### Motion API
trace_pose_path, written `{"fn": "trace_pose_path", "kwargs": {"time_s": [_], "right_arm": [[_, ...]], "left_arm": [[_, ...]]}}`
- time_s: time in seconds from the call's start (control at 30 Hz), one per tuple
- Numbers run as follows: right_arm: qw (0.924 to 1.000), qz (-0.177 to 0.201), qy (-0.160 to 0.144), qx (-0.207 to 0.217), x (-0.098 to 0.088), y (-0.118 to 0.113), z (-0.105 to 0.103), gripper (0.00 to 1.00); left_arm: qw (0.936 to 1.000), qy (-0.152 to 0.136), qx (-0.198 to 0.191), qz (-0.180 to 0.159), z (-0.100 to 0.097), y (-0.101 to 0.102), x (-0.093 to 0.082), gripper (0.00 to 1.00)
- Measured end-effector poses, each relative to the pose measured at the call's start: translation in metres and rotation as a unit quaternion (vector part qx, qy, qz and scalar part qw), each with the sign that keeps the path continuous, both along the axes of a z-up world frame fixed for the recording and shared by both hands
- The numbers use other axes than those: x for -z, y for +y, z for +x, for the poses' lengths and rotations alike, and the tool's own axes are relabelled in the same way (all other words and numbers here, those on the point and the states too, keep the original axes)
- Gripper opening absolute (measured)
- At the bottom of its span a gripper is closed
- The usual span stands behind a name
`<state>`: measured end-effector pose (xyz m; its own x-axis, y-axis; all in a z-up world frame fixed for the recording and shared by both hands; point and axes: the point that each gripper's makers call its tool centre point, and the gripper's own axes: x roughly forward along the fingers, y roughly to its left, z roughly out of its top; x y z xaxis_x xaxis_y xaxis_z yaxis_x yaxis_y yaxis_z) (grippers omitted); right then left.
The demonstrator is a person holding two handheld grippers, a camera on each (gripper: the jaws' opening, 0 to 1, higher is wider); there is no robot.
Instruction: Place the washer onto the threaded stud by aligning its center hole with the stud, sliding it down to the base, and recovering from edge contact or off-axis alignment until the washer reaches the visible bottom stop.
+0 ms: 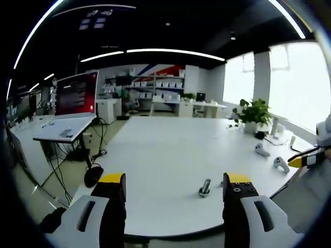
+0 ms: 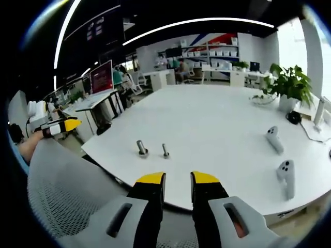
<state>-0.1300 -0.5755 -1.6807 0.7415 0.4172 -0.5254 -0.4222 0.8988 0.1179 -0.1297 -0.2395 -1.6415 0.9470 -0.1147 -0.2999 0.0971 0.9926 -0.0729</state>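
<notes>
Near the front edge of the broad white table (image 1: 170,150), we find the task's hardware: a short upright grey metal threaded stud on a flat base (image 2: 141,149), and just to its right a thinner upright metal piece (image 2: 165,151) that we cannot identify. From the left gripper view the stud (image 1: 205,188) leans in the frame, probably from lens curve. No washer can be made out; it is too small to tell whether one lies by the stud.

We judge the work has not begun: nothing is picked up, and both tools hang back off the table's near edge. The left gripper (image 1: 175,188) has its yellow-tipped black jaws spread wide, holding nothing, with the stud ahead between them and nearer the right jaw. The right gripper (image 2: 178,181) has its jaws drawn close with a narrow gap, also empty; the stud stands ahead and to the left of it.

Next we would need to locate the washer, close on its rim, and bring its hole square over the stud's tip.

Well to the right lie two white handheld controllers (image 2: 286,177), with a potted green plant (image 2: 288,85) farther off.
</notes>
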Motion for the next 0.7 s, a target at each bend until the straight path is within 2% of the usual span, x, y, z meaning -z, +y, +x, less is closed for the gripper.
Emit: {"fn": "trace_pose_path", "kwargs": {"time_s": [0.33, 0.47, 0.7], "right_arm": [[1.0, 0.001, -0.002, -0.001, -0.0001, -0.0001, 0.0001, 0.22], [0.9999, -0.007, -0.009, 0.012, -0.0012, -0.0046, 0.0024, 0.28], [0.9999, -0.005, -0.004, 0.01, -0.0002, -0.0036, 0.0013, 0.28]], "left_arm": [[1.0, 0.008, 0.002, 0.005, -0.0011, -0.0003, 0.0025, 0.73], [0.9999, 0.009, 0.002, 0.006, -0.0015, -0.0004, 0.0028, 0.72], [0.9999, 0.009, 0.002, 0.006, -0.0018, -0.0002, 0.003, 0.72]]}}
